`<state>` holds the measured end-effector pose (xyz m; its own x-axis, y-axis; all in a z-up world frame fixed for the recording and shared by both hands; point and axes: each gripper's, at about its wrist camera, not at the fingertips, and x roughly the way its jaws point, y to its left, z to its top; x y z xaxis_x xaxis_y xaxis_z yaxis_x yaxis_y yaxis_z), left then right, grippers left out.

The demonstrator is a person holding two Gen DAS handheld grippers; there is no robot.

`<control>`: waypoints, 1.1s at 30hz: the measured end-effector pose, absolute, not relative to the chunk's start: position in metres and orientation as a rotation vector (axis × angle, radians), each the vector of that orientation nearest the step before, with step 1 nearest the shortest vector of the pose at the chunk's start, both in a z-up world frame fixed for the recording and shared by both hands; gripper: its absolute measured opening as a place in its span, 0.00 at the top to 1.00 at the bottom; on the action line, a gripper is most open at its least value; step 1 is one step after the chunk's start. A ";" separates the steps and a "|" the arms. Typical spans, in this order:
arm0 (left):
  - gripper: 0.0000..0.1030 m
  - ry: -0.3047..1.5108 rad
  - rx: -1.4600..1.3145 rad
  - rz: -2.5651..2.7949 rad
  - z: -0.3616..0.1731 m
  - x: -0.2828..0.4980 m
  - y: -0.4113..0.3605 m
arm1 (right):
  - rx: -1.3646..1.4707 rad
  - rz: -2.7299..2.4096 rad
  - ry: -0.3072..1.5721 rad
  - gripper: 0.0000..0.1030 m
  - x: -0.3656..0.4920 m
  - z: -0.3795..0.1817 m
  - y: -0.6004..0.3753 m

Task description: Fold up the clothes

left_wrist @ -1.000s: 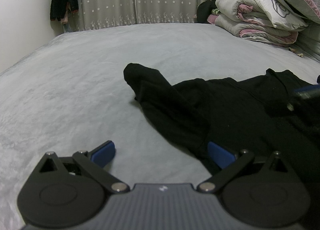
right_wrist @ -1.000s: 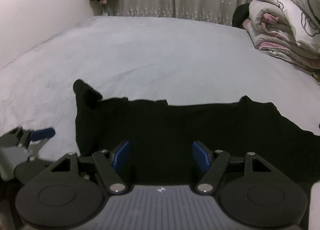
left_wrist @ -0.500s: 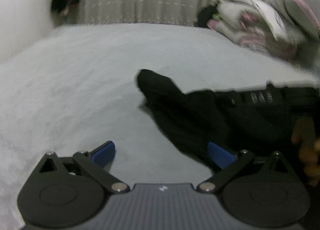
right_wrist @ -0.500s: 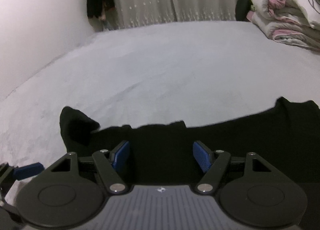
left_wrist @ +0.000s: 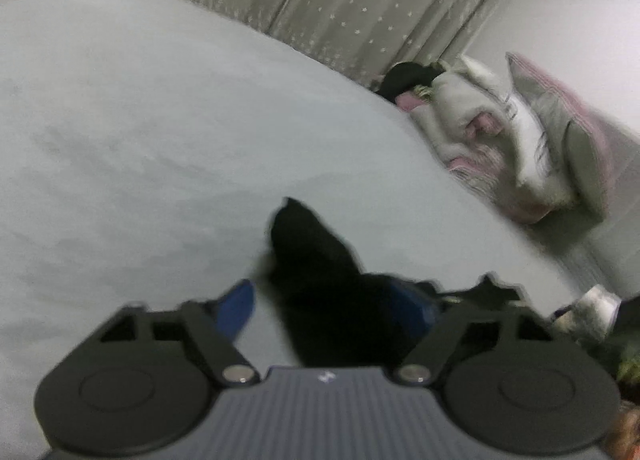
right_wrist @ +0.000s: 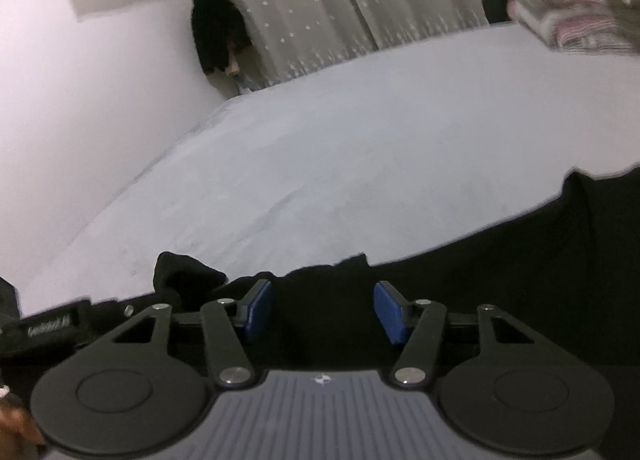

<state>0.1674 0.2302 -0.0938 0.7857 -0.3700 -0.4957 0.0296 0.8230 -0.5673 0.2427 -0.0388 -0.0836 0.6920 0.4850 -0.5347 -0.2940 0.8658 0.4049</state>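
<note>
Closing in from both sides: left gripper and right gripper are each narrowing their jaws with black garment fabric between them, not clearly pinched yet. It's spread on the grey bed.

Grey bed: black garment spread near edge; folded bedding far side

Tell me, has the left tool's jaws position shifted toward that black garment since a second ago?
Yes. The left gripper has slid toward the black garment on the grey bed; its sleeve now lies between the closing jaws.
</note>
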 end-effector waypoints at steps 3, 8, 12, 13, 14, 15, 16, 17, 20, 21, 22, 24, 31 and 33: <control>0.54 0.610 -0.640 -0.338 -0.098 0.173 0.223 | 0.329 0.425 0.678 0.45 0.246 -0.082 -0.050; 0.53 0.651 -0.532 -0.530 -0.095 0.175 0.179 | 0.381 0.351 0.687 0.45 0.251 -0.081 -0.073; 0.48 0.727 -0.437 -0.686 -0.095 0.171 0.145 | 0.415 0.337 0.702 0.45 0.255 -0.081 -0.081; 0.44 0.736 -0.407 -0.709 -0.093 0.167 0.139 | 0.416 0.339 0.702 0.45 0.255 -0.081 -0.082; 0.40 0.743 -0.377 -0.722 -0.090 0.164 0.135 | 0.417 0.342 0.703 0.45 0.255 -0.080 -0.082; 0.38 0.743 -0.354 -0.723 -0.088 0.159 0.133 | 0.417 0.346 0.704 0.45 0.255 -0.080 -0.082; 0.33 0.737 -0.337 -0.711 -0.085 0.152 0.133 | 0.417 0.349 0.706 0.45 0.255 -0.080 -0.081; 0.29 0.726 -0.326 -0.689 -0.082 0.148 0.135 | 0.418 0.352 0.707 0.45 0.255 -0.080 -0.082; 0.27 0.674 -0.346 -0.567 -0.070 0.142 0.152 | 0.421 0.359 0.709 0.45 0.254 -0.080 -0.087; 0.28 0.657 -0.358 -0.521 -0.067 0.141 0.159 | 0.424 0.360 0.710 0.45 0.254 -0.081 -0.088; 0.31 0.648 -0.371 -0.481 -0.066 0.141 0.165 | 0.427 0.361 0.710 0.45 0.254 -0.081 -0.089; 0.39 0.652 -0.396 -0.417 -0.067 0.142 0.174 | 0.429 0.364 0.713 0.45 0.253 -0.081 -0.088; 0.60 0.673 -0.502 -0.290 -0.082 0.157 0.180 | 0.427 0.369 0.719 0.45 0.253 -0.084 -0.082; 0.67 0.674 -0.532 -0.278 -0.084 0.159 0.179 | 0.424 0.370 0.720 0.45 0.253 -0.084 -0.081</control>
<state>0.1594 0.1790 -0.0844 0.7520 -0.4090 -0.5169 0.0742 0.8317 -0.5502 0.2533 -0.0814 -0.0839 0.6945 0.4627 -0.5509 -0.1778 0.8524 0.4918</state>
